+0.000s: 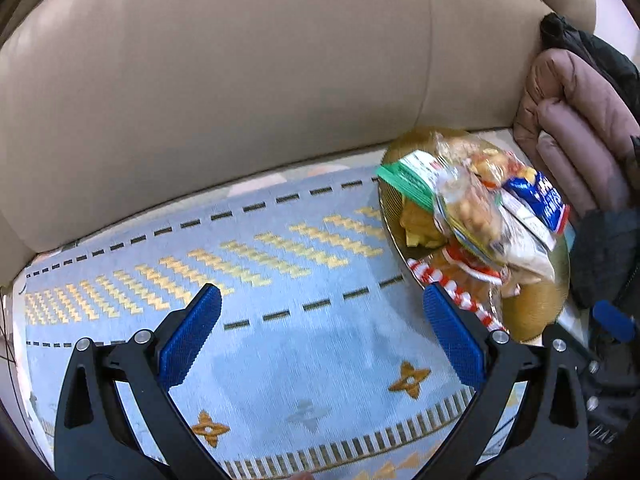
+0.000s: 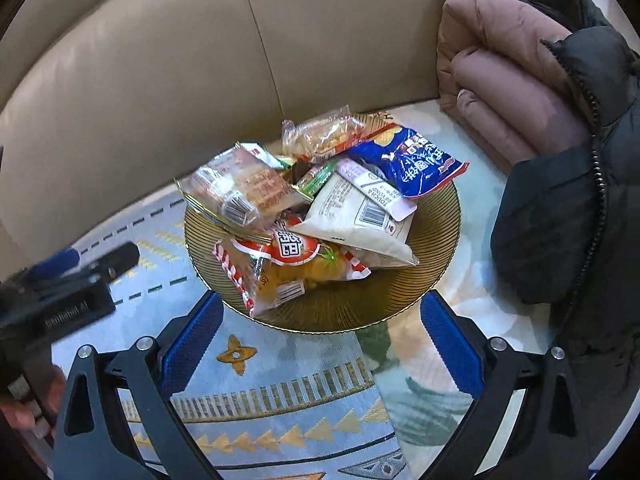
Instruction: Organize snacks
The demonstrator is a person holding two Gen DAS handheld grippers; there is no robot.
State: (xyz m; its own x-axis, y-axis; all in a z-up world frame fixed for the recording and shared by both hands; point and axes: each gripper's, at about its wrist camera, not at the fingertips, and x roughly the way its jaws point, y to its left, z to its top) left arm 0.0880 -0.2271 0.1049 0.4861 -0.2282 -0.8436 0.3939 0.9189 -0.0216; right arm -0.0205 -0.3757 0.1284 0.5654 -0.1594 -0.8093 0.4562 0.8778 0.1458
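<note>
The right claw (image 2: 322, 320) is spread wide and holds nothing, its blue pads just short of the near rim of a gold plate (image 2: 400, 296); the snack packets (image 2: 320, 208) lie heaped on that plate, on a patterned blue rug (image 2: 280, 396) over a beige sofa; the left claw (image 1: 322, 312) hangs equally wide and empty over the rug, beside the plate; folded jackets (image 2: 520, 92) crowd the plate's right side.

Snack packets (image 2: 320, 208) piled in bowl (image 2: 436, 264), bowl on mat (image 2: 280, 384), jackets (image 2: 520, 100) right, sofa back (image 2: 160, 80) behind
</note>
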